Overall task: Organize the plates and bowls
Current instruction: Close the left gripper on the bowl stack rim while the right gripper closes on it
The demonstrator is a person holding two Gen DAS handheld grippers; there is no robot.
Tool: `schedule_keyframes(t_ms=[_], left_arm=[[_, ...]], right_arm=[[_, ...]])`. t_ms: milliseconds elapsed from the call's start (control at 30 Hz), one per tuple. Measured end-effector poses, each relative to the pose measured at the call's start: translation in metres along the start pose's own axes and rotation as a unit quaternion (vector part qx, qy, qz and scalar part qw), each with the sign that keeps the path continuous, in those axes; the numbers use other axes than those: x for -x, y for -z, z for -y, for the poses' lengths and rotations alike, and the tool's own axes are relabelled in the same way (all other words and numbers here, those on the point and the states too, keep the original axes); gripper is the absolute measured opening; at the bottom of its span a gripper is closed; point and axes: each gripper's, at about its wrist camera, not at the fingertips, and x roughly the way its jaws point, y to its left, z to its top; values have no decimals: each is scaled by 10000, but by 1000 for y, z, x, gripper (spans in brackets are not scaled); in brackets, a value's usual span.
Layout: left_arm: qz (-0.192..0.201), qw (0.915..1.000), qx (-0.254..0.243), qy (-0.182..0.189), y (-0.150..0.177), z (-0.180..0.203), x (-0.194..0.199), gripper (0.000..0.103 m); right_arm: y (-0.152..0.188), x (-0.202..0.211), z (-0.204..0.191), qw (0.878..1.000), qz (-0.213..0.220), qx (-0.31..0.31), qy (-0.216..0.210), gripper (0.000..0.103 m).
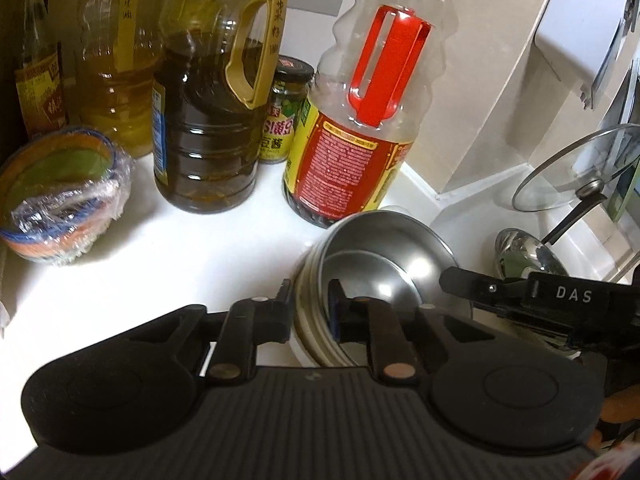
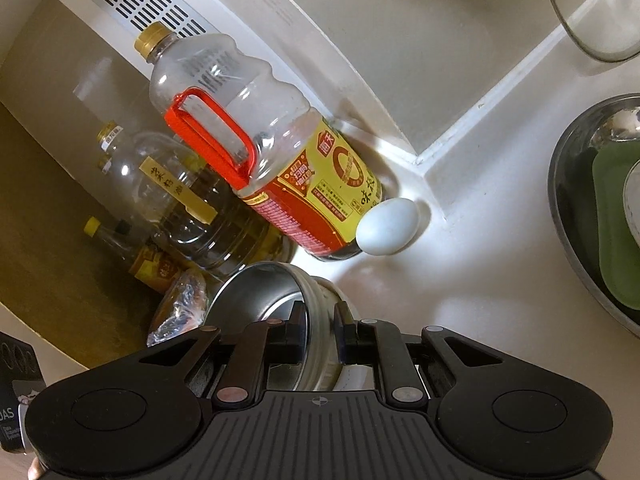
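A nested stack of steel bowls (image 1: pixel 384 260) stands on the white counter, and a white rim shows under it. My left gripper (image 1: pixel 313 305) is shut on the stack's near wall, one finger outside and one inside the top bowl. In the right wrist view the same stack (image 2: pixel 260 292) lies straight ahead. My right gripper (image 2: pixel 319 322) is shut on the stack's wall too, with one pad inside and one outside. The right gripper (image 1: pixel 456 280) also shows at the stack's right side in the left wrist view. Small coloured bowls in plastic wrap (image 1: pixel 60 196) sit at the left.
Oil and sauce bottles (image 1: pixel 208 120) crowd the back, the red-handled one (image 2: pixel 280 184) closest to the stack. An egg (image 2: pixel 387 226) rests beside that bottle. To the right are a glass lid (image 1: pixel 580 168), a ladle (image 1: pixel 524 252) and a steel basin (image 2: pixel 560 208) holding green ware.
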Motion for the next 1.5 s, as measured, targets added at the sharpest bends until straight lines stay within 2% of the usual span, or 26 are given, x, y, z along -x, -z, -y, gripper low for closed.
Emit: schedule_keyframes(t_ms=[400,600,800,900,967,1033,1233,1433,1500], left_arm=[[-159,9996,-60,-214,-6,4,-7,12],[-171,9996,-66,-218,-7,4,-8,12],[-190,9995,-22,-241,-8,3,-8,13],[-139,9991,-88,-394,-8,4,-6,24],[-141,9989,-112,-440,-9,3,-7,30],[-177,9988,-128,-428,-9,3,-8,31],[-319,9978,-216,-548,-7,4,-16,32],[-419,9977,-256,-476,-6,5,-22,32],[-446,9977,-264,-448,-6,6,-23,32]], right_arm=[[-17,-4,-11,9958,-465,-623,493,15],[-23,-6,-9,9929,-608,-868,547,15],[-23,-6,-18,9952,-649,-373,624,15],[-22,-6,-28,9955,-563,58,759,19],[-21,-7,-31,9945,-555,251,857,41],[-20,-8,-33,9936,-536,358,927,47],[-14,-21,-31,9902,-724,487,1089,47],[-8,-33,-28,9876,-862,535,1194,47],[-7,-35,-28,9875,-853,544,1205,44]])
